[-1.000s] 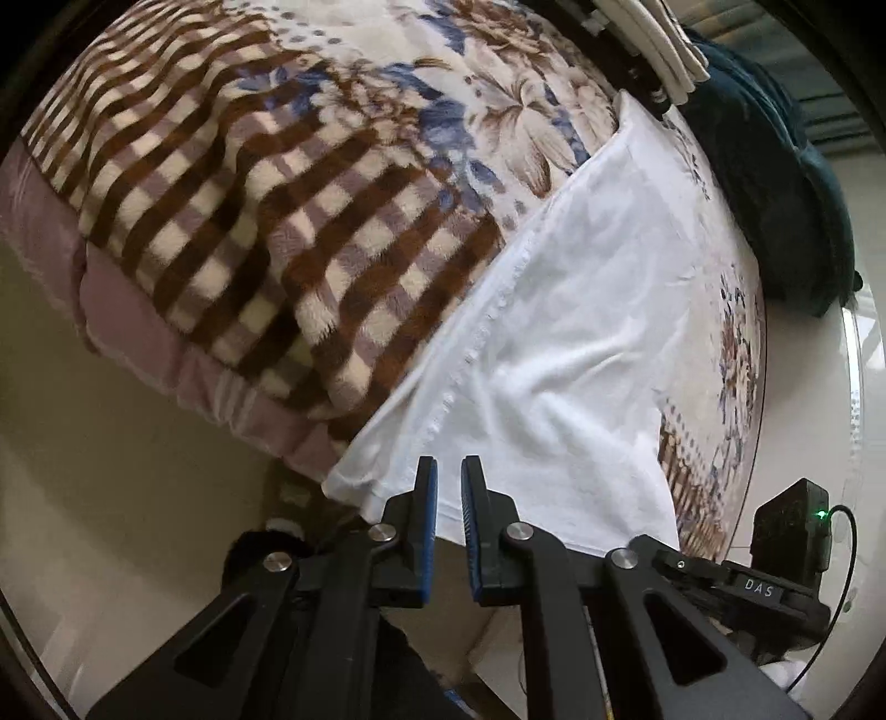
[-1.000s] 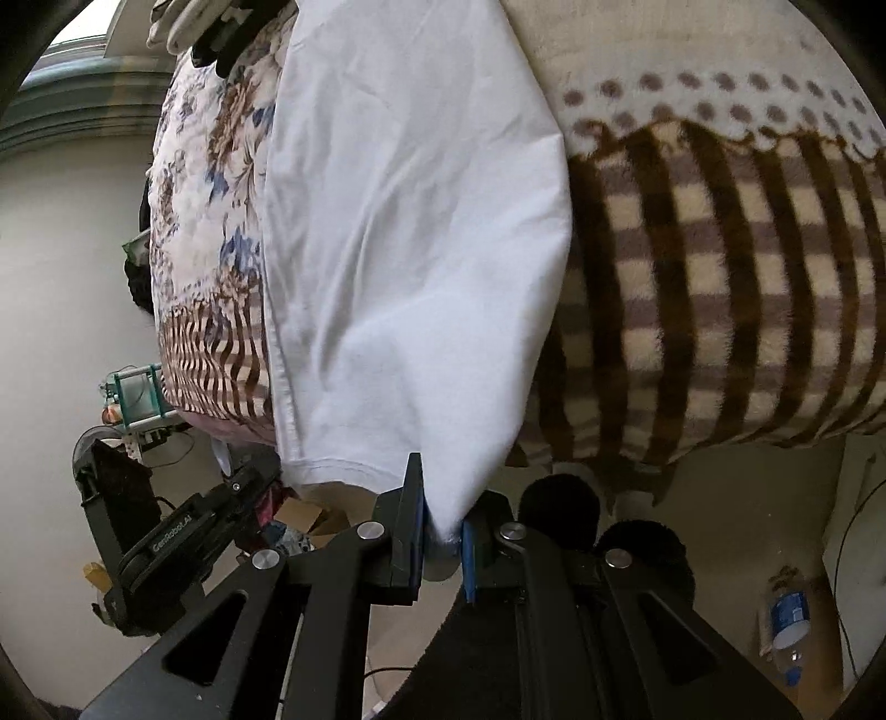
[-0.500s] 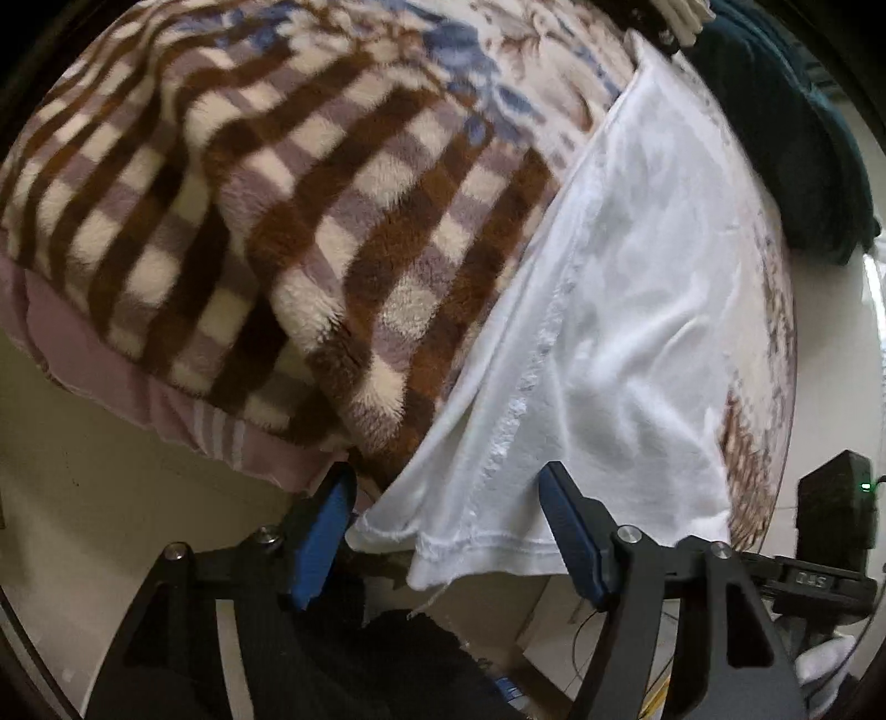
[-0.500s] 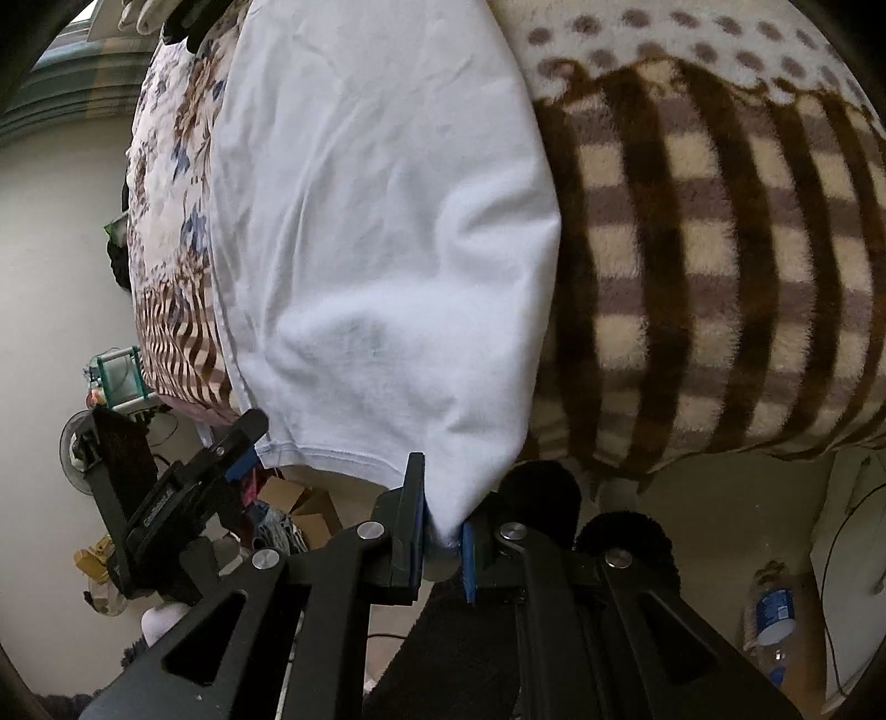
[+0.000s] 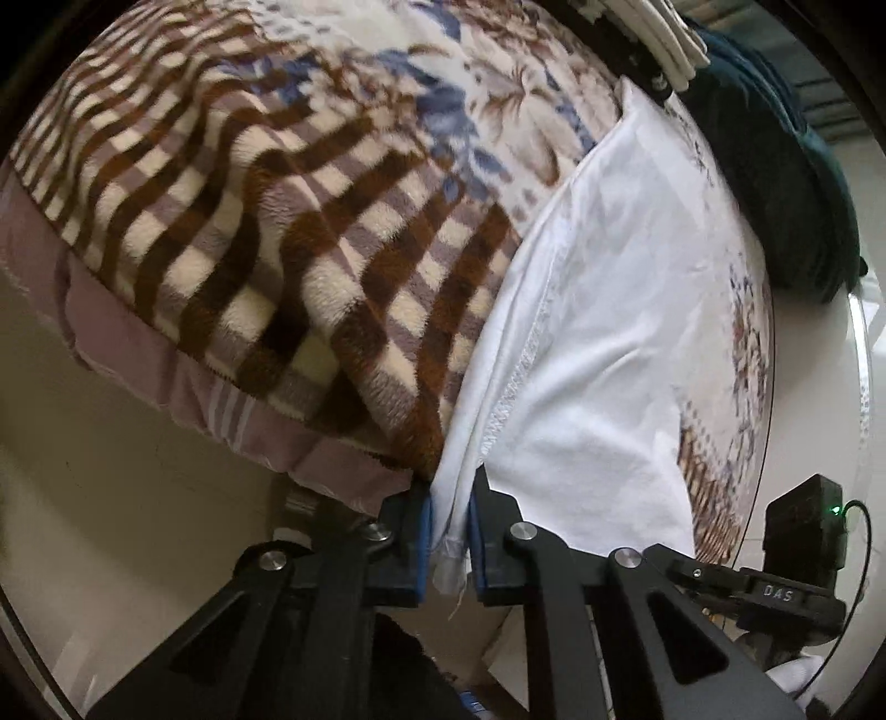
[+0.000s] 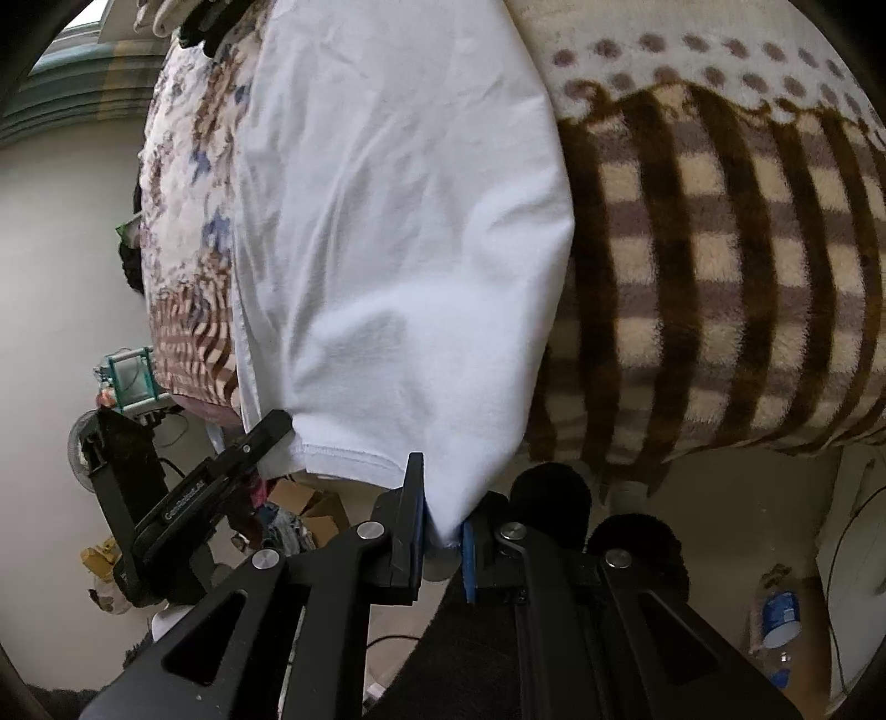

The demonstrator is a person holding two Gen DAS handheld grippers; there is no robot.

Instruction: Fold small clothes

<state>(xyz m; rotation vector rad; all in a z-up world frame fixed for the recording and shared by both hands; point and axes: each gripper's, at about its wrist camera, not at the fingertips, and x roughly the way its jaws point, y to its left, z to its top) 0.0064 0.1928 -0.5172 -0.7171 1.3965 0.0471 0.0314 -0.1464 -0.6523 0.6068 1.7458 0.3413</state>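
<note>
Garment (image 5: 598,310) of thin white knit lay flat on the blanket (image 5: 266,232), its near hem hanging just over the bed's edge. The left gripper (image 5: 449,531) was closed on one hem corner, a bunched wad of cloth pinched between its blue pads; the right gripper (image 6: 443,531) was closed on the opposite corner (image 6: 443,515), and the left tool (image 6: 221,471) appeared at the hem's far end in the right wrist view. The cloth was judged light, limp and non-fragile: it would sag between the two holds, keep no shape of its own, and probably cling a little to the fleece rather than slide. Corners at the stitched hem (image 5: 526,360) were the sound places to hold, since the doubled seam resisted slipping from the pads. The blanket was plush, checked brown and cream with a floral panel (image 5: 498,99) farther in, and soft enough to give under pressure. A dark teal bundle (image 5: 775,183) and stacked pale cloths (image 5: 659,33) sat at the bed's far end. Cartons (image 6: 310,498), a bottle (image 6: 778,615) and cables lay on the floor below.
</note>
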